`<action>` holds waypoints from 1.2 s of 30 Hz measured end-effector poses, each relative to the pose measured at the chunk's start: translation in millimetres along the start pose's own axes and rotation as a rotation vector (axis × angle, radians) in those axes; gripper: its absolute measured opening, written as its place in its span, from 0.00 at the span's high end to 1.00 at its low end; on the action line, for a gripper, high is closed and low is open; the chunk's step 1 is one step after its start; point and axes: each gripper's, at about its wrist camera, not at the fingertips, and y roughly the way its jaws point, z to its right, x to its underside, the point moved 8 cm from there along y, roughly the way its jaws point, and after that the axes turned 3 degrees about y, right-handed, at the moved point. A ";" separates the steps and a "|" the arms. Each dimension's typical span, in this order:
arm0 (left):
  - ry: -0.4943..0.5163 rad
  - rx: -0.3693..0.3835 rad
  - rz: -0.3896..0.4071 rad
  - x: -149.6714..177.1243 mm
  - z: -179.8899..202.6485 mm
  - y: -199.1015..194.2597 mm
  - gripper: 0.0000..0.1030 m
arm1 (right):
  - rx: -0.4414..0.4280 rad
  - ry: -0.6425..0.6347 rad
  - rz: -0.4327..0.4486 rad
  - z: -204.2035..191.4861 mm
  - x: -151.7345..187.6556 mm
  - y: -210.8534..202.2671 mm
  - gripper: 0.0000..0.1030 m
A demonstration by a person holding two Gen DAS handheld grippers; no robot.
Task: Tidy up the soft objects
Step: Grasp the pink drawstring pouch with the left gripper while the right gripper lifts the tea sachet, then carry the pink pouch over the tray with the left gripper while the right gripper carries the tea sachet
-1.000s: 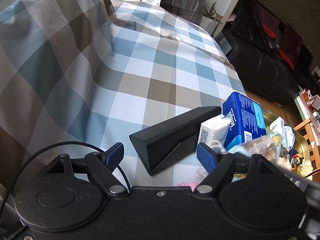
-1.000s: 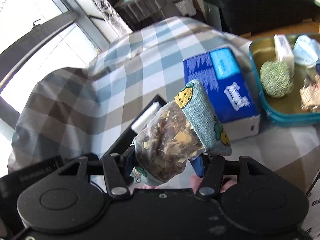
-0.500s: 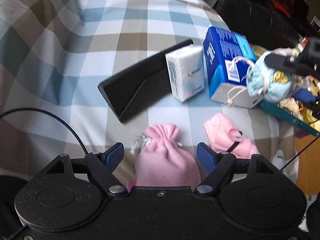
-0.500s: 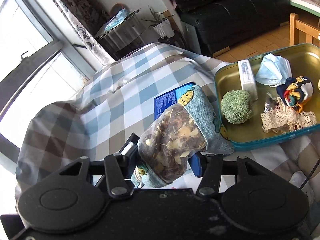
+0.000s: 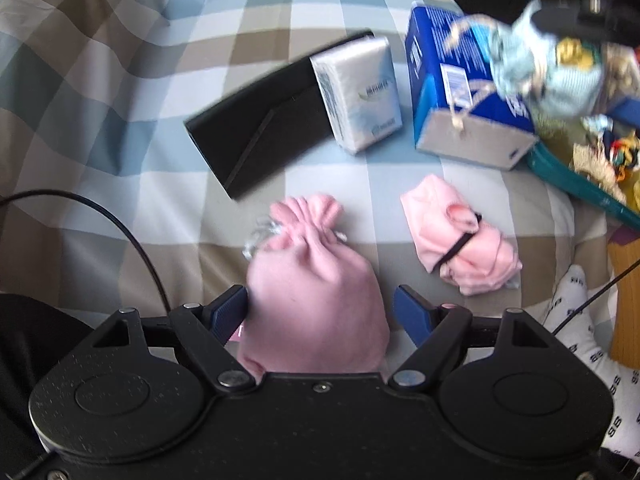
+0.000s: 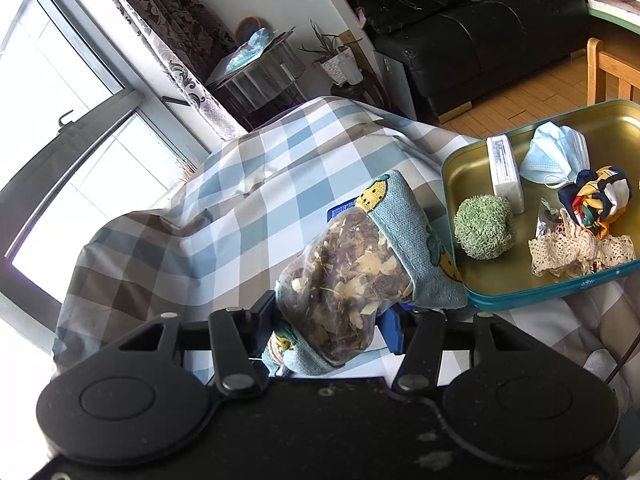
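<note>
My left gripper [image 5: 320, 312] is open around a pink drawstring pouch [image 5: 312, 300] lying on the checked cloth; the left pad touches it, the right pad stands apart. A pink rolled cloth with a black band [image 5: 460, 240] lies to its right. My right gripper [image 6: 332, 320] is shut on a blue sachet of dried herbs [image 6: 352, 264], held in the air left of the teal tray [image 6: 552, 292]. The sachet also shows blurred in the left wrist view [image 5: 552, 72]. The tray holds a green ball [image 6: 484, 226], a face mask [image 6: 556, 156], a scarf and lace.
A black case [image 5: 260, 136], a white tissue pack [image 5: 360, 92] and a blue tissue box [image 5: 460, 92] sit behind the pouch. A white sock [image 5: 576, 320] lies at the right. A black sofa [image 6: 480, 32] and a wooden chair stand beyond the table.
My left gripper has swung down from the bare cloth onto the pink pouch. My right gripper has carried the sachet up and toward the tray.
</note>
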 end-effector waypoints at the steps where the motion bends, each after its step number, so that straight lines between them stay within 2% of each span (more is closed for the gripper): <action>1: 0.009 -0.013 -0.011 2.1 2.7 4.6 0.21 | -0.001 -0.001 -0.001 -1.2 0.1 0.0 0.49; 5: 0.046 -0.080 -0.053 7.7 7.7 23.0 0.18 | -0.001 0.004 -0.003 -0.3 -1.4 -1.1 0.49; 8: 0.036 -0.078 -0.085 11.8 4.7 31.4 0.19 | 0.004 0.013 -0.003 2.6 -4.0 -2.2 0.49; 12: 0.009 -0.053 -0.074 11.4 -0.5 27.5 0.34 | 0.010 0.022 0.000 4.2 -7.2 -3.8 0.49; 14: -0.002 -0.042 -0.065 10.9 -2.1 25.0 0.35 | 0.012 0.025 0.001 4.2 -7.8 -5.0 0.49; 20: -0.032 0.008 -0.018 2.1 -3.8 4.5 0.36 | 0.045 0.029 0.018 8.7 -15.7 -10.9 0.49; 26: 0.009 0.054 0.071 -23.2 10.7 -31.1 0.36 | 0.120 0.075 0.073 34.1 -45.2 -23.2 0.49; 36: 0.150 0.157 0.167 -75.4 82.5 -62.6 0.36 | 0.315 0.223 0.250 117.5 -108.1 -70.0 0.49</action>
